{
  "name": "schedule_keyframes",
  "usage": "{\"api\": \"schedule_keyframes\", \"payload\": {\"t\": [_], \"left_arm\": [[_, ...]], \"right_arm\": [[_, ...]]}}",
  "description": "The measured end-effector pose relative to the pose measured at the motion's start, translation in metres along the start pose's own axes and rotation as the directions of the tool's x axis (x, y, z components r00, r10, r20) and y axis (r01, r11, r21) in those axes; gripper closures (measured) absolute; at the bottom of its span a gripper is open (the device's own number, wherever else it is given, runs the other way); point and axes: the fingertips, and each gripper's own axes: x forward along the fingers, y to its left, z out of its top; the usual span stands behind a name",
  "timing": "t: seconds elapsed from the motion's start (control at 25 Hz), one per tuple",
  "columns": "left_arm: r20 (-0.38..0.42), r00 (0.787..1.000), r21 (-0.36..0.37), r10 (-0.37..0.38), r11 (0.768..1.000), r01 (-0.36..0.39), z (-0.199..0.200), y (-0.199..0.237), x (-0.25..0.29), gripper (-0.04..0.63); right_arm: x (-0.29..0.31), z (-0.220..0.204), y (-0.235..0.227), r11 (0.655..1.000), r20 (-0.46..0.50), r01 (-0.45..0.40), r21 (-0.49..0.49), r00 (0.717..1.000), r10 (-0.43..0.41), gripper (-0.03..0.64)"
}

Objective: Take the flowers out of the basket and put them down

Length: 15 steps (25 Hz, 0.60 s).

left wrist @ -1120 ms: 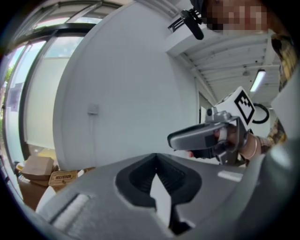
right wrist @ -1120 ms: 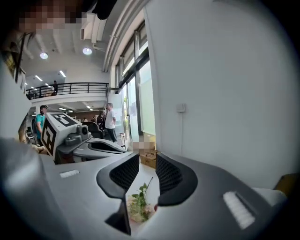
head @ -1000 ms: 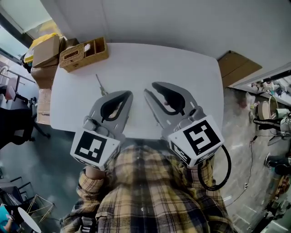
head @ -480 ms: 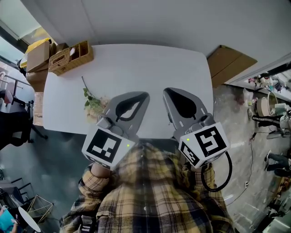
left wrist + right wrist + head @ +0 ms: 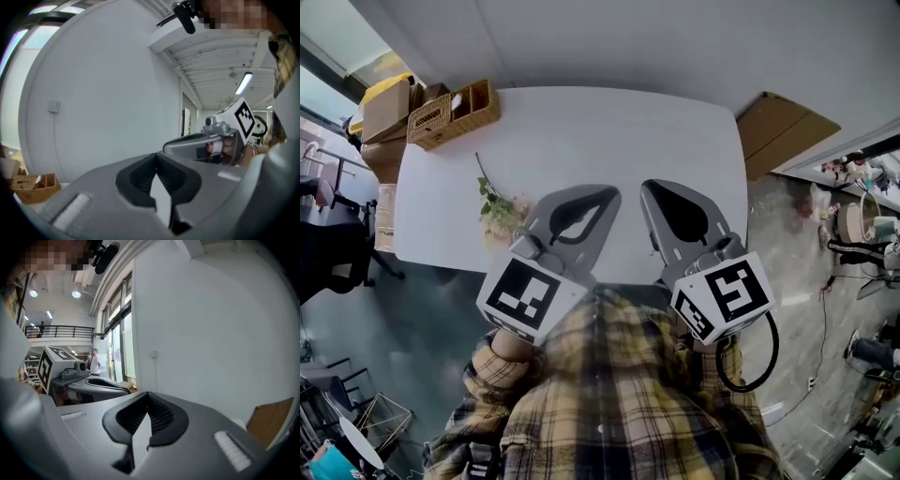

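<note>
Table (image 5: 628,141): white and mostly bare, so there is room to pull back.
Basket (image 5: 455,114): sits at the far left corner, with no flowers showing in it.
Left gripper (image 5: 609,193): tongs pressed together and empty, held near the chest. I'd lift it straight away without brushing the stems.
Right gripper (image 5: 651,187): tongs pressed together, nothing pinched.
Flowers (image 5: 502,208): lying on the table near its left edge, well apart from the basket. The job looks done.
</note>
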Motion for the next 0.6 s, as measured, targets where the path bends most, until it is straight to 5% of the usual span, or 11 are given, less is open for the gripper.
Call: {"api": "schedule_keyframes", "payload": {"t": [0.6], "left_arm": [[0.027, 0.999, -0.036, -0.028, 0.999, 0.029, 0.0033, 0.0036, 0.0009, 0.597]], "right_arm": [[0.0018, 0.0016, 0.0028, 1.000, 0.006, 0.003, -0.017, 1.000, -0.003, 0.612]]}}
